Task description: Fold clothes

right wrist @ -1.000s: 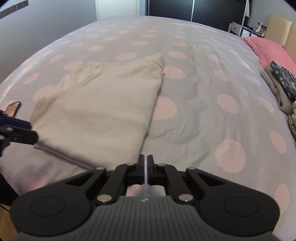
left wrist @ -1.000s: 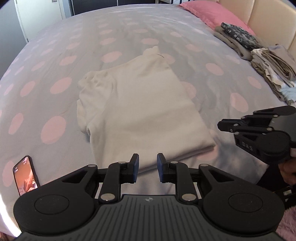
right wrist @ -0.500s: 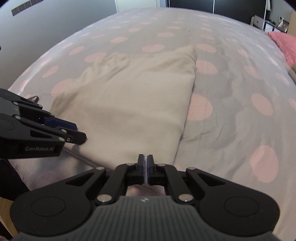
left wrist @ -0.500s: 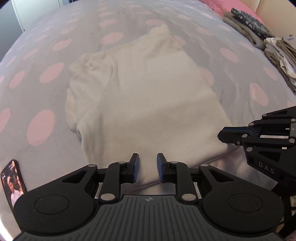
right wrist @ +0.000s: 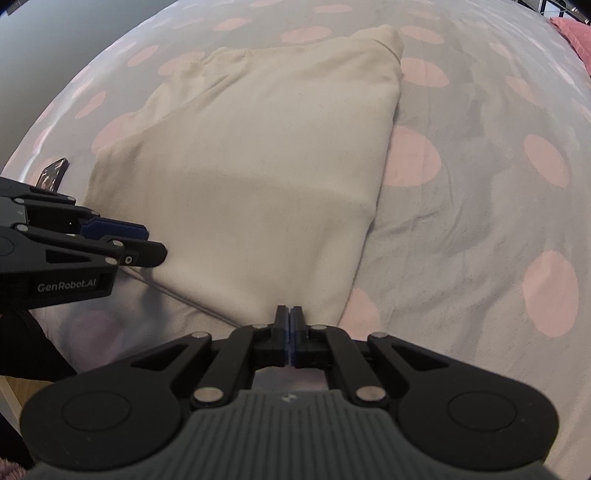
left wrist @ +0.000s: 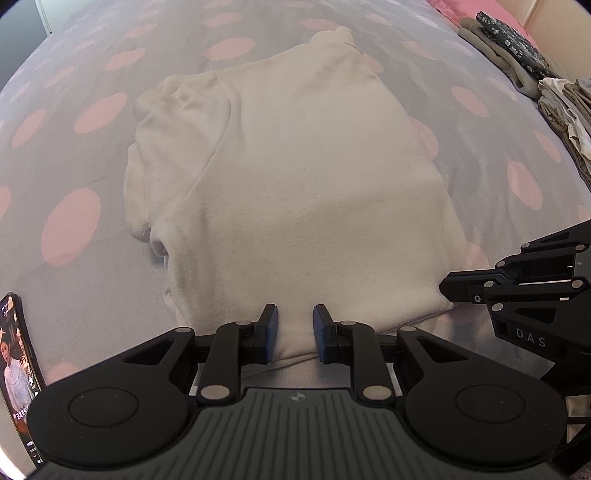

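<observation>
A cream shirt (left wrist: 295, 184) (right wrist: 258, 166) lies folded in half lengthwise on the grey sheet with pink dots (left wrist: 92, 288) (right wrist: 461, 221), its sleeve bunched at the left. My left gripper (left wrist: 294, 314) (right wrist: 153, 243) hovers just over the shirt's near hem, open by a narrow gap, and the pads do not press the cloth. My right gripper (right wrist: 290, 310) (left wrist: 448, 288) is shut with nothing visible between its pads. It sits at the hem's near right corner, right of the left gripper.
A phone (left wrist: 16, 369) (right wrist: 51, 173) with a lit screen lies at the bed's near left edge. Folded clothes (left wrist: 565, 110) and a dark floral garment (left wrist: 509, 44) are stacked at the far right. A pink pillow (right wrist: 572, 33) lies beyond.
Both grippers have come down and in toward the shirt's near hem, which now fills both views. The right gripper shifted left onto the hem corner. Neither jaw opening has changed.
</observation>
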The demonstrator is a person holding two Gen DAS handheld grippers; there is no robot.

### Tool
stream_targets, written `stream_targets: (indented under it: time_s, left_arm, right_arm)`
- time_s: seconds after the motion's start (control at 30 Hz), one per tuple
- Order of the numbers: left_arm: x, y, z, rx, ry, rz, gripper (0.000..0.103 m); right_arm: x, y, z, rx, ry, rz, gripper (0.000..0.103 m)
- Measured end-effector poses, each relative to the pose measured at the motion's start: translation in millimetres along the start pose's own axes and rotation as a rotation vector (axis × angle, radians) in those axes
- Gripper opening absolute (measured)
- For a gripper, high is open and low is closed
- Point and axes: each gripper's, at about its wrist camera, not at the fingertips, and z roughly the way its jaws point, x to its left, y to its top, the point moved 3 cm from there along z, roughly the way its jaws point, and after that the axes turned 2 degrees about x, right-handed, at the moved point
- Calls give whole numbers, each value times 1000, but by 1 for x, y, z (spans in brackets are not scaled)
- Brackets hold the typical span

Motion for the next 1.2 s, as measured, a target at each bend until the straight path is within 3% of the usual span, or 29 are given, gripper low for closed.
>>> stream_targets:
  time_s: [0.23,0.37,0.5,0.7,0.93,1.2]
  left_arm:
    - [0,1,-5,-24,-17,-14,28]
    - [4,5,-20,-67,-65,-73,56]
    - [15,21,-40,-114,-90,-122,56]
    - [41,61,-56,-191,-53,-116,56]
    - [101,95,-53,-248,-1,-205,56]
    - [138,95,-3,-275,-128,-305,56]
  right_arm:
    - [6,1,-4,9,-30,-52,1]
    - [5,2,-15,-13,-24,-53,7]
    - [-5,12,-33,-43,3,-2,36]
    - [-19,42,-53,-97,8,49,38]
    - [-48,83,-52,-169,-24,122,42]
    - [-80,111,-22,-179,34,231,45]
